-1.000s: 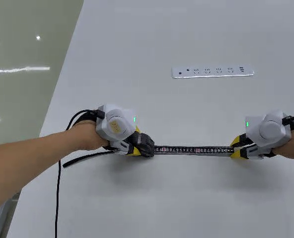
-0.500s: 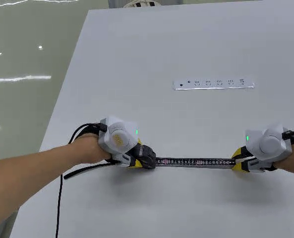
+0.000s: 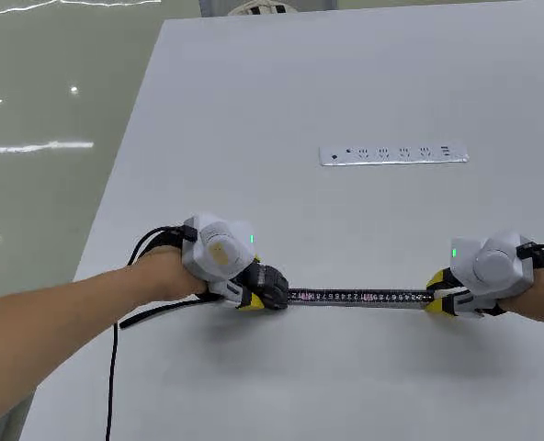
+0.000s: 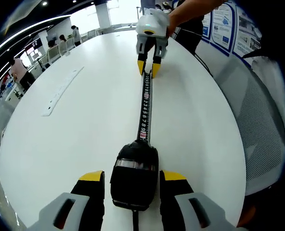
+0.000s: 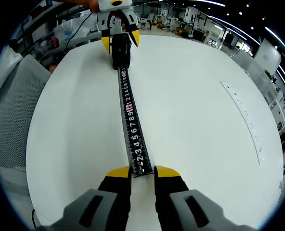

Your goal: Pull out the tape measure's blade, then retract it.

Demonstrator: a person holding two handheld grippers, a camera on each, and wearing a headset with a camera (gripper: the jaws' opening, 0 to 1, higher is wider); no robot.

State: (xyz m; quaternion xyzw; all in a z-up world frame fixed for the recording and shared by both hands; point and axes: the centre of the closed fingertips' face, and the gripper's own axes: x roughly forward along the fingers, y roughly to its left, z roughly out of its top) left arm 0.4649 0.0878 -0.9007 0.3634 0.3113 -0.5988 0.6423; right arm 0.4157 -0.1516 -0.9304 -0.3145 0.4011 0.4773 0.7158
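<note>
On the left gripper point(image 4: 133, 179), yellow-tipped fingers clench the tape measure's rounded black case point(image 4: 134, 163). Its flat numbered blade point(image 3: 359, 297) stretches along the smooth white bench point(image 3: 300, 386) to the right gripper point(image 5: 142, 172), whose fingers pinch its tip. Beyond the blade lies a slim white power strip point(image 3: 393, 153).

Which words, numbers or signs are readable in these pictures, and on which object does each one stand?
"2 3 4 5 6 7 8 9", white numerals followed by a red mark: on the dark metal tape blade.
Too small to read: markings on the white flat power strip.
Blurred, unreadable: the blue-and-white wall posters.
No readable label: the black tape measure case.
</note>
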